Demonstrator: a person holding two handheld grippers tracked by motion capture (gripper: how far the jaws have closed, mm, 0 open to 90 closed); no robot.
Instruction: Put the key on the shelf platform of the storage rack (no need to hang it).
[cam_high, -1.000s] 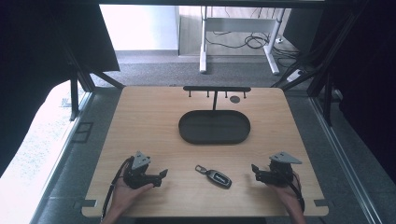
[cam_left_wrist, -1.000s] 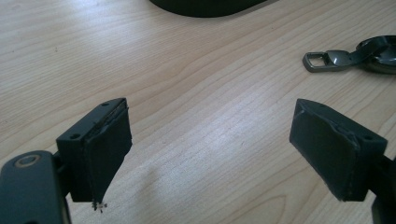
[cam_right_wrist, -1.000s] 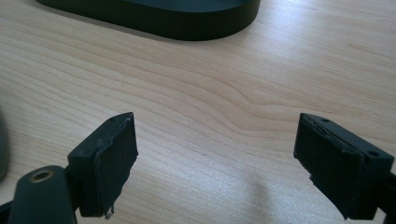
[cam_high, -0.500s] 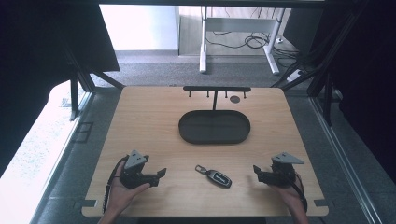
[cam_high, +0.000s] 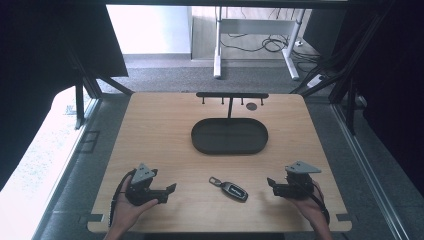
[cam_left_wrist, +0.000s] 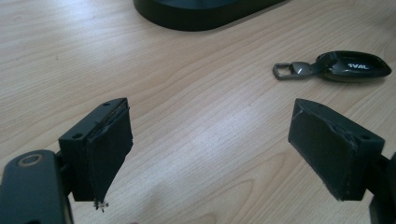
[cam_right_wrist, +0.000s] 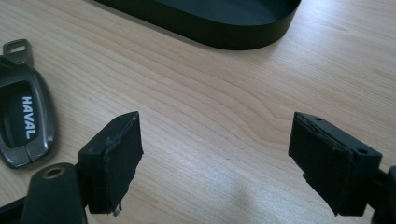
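Two tongs rest spread near a key fob on the tabletop (cam_high: 150, 120).
Nearest the person, the left tongs (cam_high: 167, 191) and right tongs (cam_high: 271, 184) sit low over the wood, both open with nothing between their pads; the right pair has just been narrowing slightly. The key fob (cam_high: 234, 190) lies flat between them, touching neither, its metal loop (cam_left_wrist: 286, 71) pointing away. Farther off sits a black oval tray (cam_high: 229, 147), then a hook rack (cam_high: 232, 95).

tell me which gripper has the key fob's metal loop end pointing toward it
The left gripper. The key fob lies between the two, its metal loop turned toward the left one and its dark body toward the right gripper.
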